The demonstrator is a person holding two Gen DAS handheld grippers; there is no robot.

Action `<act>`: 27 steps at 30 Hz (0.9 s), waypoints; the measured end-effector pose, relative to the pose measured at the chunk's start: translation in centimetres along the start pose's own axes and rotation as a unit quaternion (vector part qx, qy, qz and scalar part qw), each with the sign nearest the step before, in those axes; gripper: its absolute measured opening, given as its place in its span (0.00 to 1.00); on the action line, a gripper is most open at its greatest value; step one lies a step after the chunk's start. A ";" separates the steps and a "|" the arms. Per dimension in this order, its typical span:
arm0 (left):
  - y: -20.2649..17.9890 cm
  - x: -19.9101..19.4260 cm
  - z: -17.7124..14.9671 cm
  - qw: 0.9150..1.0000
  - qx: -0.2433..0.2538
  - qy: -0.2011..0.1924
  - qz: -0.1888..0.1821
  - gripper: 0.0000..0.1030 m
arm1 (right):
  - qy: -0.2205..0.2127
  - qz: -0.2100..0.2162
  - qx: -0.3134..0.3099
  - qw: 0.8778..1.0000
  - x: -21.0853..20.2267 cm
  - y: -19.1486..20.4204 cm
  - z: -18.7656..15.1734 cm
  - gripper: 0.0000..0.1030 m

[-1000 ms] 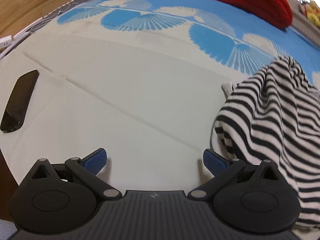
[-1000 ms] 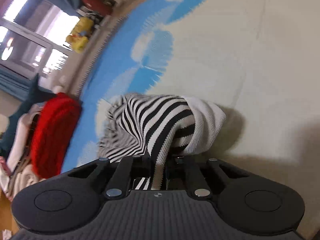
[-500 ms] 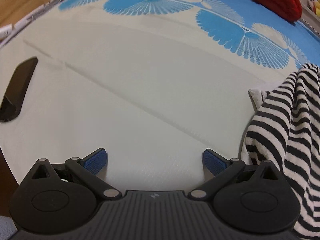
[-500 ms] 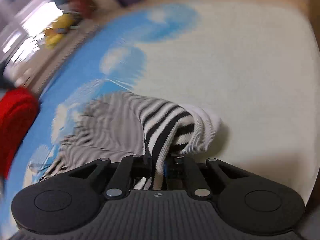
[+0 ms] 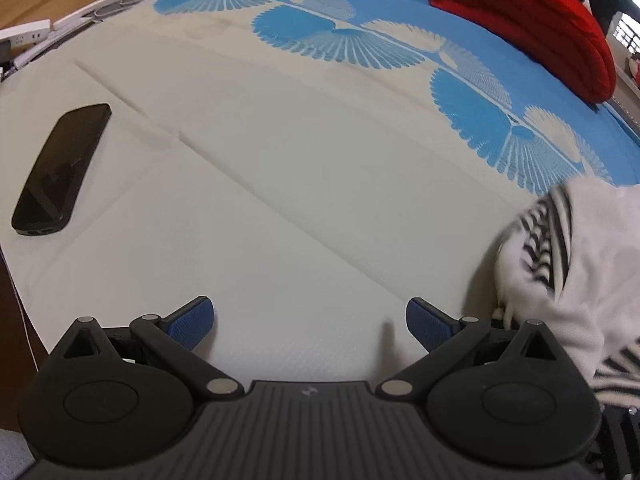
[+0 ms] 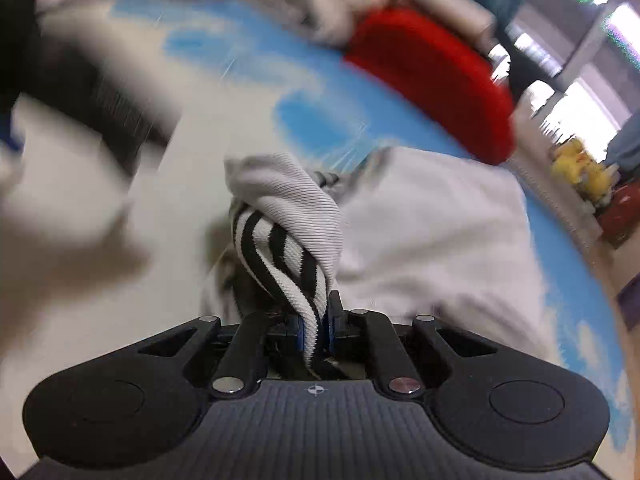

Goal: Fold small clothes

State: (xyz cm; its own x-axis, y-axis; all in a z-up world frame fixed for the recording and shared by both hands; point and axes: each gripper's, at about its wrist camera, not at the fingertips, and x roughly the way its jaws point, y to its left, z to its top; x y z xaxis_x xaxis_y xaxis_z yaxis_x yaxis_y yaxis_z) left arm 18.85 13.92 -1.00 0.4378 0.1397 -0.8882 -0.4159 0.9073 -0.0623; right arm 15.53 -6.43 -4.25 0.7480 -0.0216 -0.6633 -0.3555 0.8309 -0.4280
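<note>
At lower centre, the soft, light striped garment was pinched by the right gripper; the left gripper was spread, empty; a free hem was judged the best hold.

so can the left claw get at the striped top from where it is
Probably yes. The left claw is open and empty over the bare sheet, and the striped top hangs just off its right finger with nothing between. The right claw already grips one end.

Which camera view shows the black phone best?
The left wrist view: the black phone lies sharp and whole on the white sheet, at the left, apart from the open left claw. In the blurred right wrist view I cannot make out the phone.
</note>
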 end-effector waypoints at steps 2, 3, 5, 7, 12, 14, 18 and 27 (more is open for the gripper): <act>-0.1 -0.1 -0.2 1.000 0.003 0.003 -0.010 1.00 | -0.031 -0.026 -0.035 0.999 -0.6 1.4 -0.5 0.14; -0.1 -0.1 -0.2 1.000 0.005 0.004 -0.013 1.00 | -0.034 -0.026 -0.038 0.998 -1.0 1.4 -0.5 0.14; -0.2 -0.2 -0.3 1.000 0.003 0.004 -0.019 1.00 | -0.037 -0.007 -0.023 0.999 -1.9 0.7 -0.4 0.15; -0.4 -0.3 -0.4 1.000 -0.003 0.006 -0.030 1.00 | -0.041 0.023 -0.011 0.999 -3.0 -0.4 -0.8 0.22; -1.3 -1.3 -0.7 0.998 -0.001 -0.004 -0.059 1.00 | -0.068 0.158 0.057 0.983 -7.7 -2.4 -2.2 0.47; -1.5 -1.9 -0.8 0.997 0.001 -0.015 -0.076 1.00 | -0.103 0.165 0.107 0.975 -10.8 -4.4 -2.5 0.47; -2.6 -2.8 -1.2 0.994 0.007 -0.027 -0.105 1.00 | -0.137 0.023 0.187 0.973 -13.6 -10.0 -3.2 0.30; -6.5 -3.5 -3.2 0.989 0.046 -0.026 -0.139 1.00 | 0.013 0.055 0.122 0.991 -7.9 -7.0 -8.0 0.23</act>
State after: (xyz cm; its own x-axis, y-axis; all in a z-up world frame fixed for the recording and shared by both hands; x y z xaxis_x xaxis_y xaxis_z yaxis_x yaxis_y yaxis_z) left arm 17.48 6.30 1.09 0.5658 -0.1025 -0.8182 -0.2007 0.9453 -0.2572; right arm 7.61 -16.49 -0.90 0.6959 0.0645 -0.7153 -0.2852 0.9389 -0.1928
